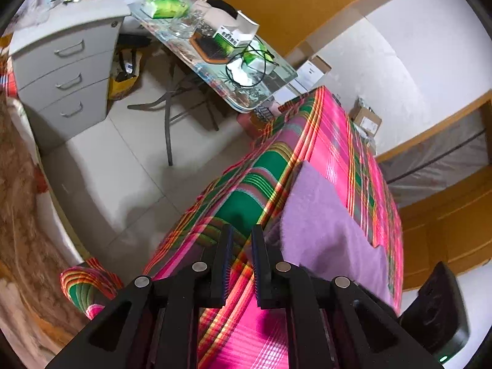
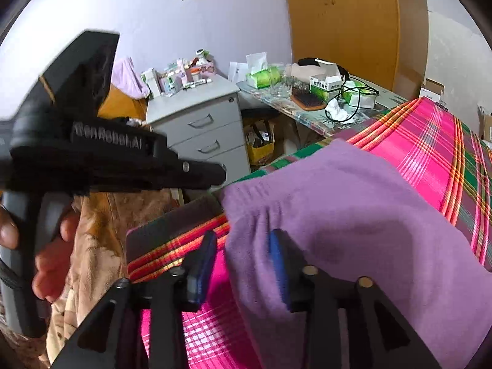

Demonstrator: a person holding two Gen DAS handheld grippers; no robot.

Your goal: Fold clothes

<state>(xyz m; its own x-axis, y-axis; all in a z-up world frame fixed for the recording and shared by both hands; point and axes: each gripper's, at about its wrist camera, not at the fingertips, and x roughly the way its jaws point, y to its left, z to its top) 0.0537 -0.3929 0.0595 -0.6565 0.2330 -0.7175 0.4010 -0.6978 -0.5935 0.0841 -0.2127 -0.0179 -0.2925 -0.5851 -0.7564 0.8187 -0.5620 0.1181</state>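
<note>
Purple garment (image 2: 353, 215) lying folded on pink plaid cloth (image 2: 430, 141), near its edge. Right gripper (image 2: 243, 240) gaping, garment edge sitting between fingers, no squeeze visible. Left gripper (image 1: 241, 233) slightly parted, gripping nothing, hovering beside garment. Only right view showing hand (image 2: 46, 246) holding left gripper; only left view showing floor (image 1: 107, 169)

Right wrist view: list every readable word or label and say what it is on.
"GenRobot.AI", raised letters, somewhat blurred: side of the left tool.
Green-and-white box: characters too small to read.
Bottles and boxes on the grey drawer unit: labels too small to read.
Nothing else legible.
</note>
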